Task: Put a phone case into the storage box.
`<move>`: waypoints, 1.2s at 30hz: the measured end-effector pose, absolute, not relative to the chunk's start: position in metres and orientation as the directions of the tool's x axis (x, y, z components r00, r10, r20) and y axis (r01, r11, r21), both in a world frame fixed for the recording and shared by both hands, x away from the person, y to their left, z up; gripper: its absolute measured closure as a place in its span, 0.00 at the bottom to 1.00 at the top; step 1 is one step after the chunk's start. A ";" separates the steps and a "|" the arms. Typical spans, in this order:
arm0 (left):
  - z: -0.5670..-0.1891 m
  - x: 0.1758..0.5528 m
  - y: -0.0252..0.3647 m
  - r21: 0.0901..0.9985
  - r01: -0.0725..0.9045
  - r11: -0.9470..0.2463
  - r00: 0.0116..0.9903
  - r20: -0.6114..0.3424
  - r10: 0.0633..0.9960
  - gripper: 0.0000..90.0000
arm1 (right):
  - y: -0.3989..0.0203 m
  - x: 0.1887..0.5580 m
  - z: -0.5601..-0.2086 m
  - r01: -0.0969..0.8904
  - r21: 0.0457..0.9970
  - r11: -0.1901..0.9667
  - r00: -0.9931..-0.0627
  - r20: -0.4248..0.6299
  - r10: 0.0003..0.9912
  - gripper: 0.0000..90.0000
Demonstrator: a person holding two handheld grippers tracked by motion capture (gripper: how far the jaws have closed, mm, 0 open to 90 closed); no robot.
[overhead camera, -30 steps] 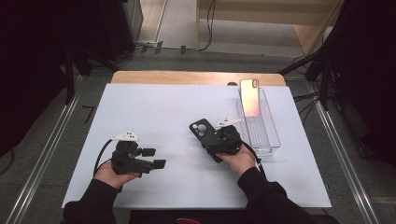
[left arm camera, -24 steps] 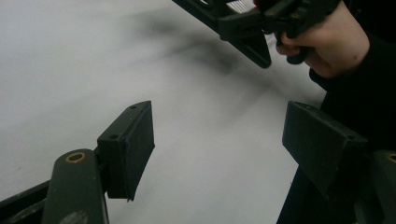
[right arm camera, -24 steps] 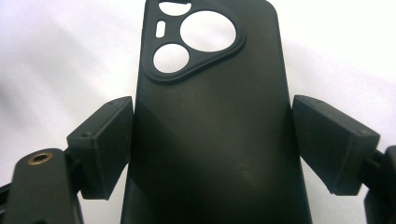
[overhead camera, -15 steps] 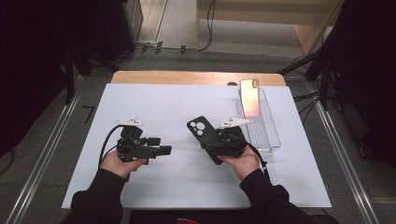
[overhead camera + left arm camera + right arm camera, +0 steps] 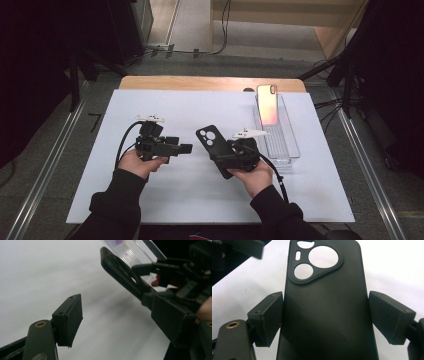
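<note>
My right gripper (image 5: pixel 226 159) is shut on a black phone case (image 5: pixel 212 145) with round camera cut-outs, held above the white table a little right of centre. In the right gripper view both pads press the long edges of the case (image 5: pixel 324 315), around its lower half, and the right gripper (image 5: pixel 325 312) points along it. My left gripper (image 5: pixel 186 148) is level and aims right at the case, a short gap away. In the left gripper view the left gripper (image 5: pixel 115 302) stands open with bare table between its pads, and the case (image 5: pixel 117 267) slants past its right jaw.
A clear plastic tray (image 5: pixel 287 145) lies at the right of the white table sheet (image 5: pixel 190 200). An orange-pink phone (image 5: pixel 267 104) leans upright at the tray's far end. The wooden table edge (image 5: pixel 200 83) runs along the back, with dark floor and cables beyond.
My left gripper has moved away from the person and to the right, closer to the case. The right hand and the case have barely shifted.
</note>
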State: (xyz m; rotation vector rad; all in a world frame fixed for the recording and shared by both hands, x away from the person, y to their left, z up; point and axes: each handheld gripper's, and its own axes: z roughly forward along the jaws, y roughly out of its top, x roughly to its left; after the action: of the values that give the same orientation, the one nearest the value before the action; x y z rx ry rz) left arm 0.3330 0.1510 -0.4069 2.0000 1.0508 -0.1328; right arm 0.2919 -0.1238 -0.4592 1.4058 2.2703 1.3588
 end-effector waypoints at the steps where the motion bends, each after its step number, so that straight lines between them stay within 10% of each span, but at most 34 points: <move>1: -0.407 0.335 0.150 0.634 0.720 -0.283 0.637 -0.440 0.633 0.28 | -0.121 0.291 -0.460 0.641 0.753 0.148 -0.552 0.318 0.771 0.16; 26: -0.411 0.360 0.124 0.625 0.763 -0.164 0.524 -0.449 0.724 0.35 | -0.090 0.284 -0.464 0.625 0.781 0.014 -0.525 0.407 0.748 0.15; 36: -0.413 0.364 0.121 0.574 0.814 -0.093 0.480 -0.572 0.665 0.75 | -0.089 0.284 -0.464 0.606 0.795 -0.007 -0.530 0.411 0.742 0.15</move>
State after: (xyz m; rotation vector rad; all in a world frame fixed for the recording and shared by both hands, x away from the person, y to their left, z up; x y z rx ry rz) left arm 0.3638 0.1208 -0.4132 1.8185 1.2452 -0.2058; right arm 0.2835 -0.0889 -0.4645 1.4495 2.1177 1.5766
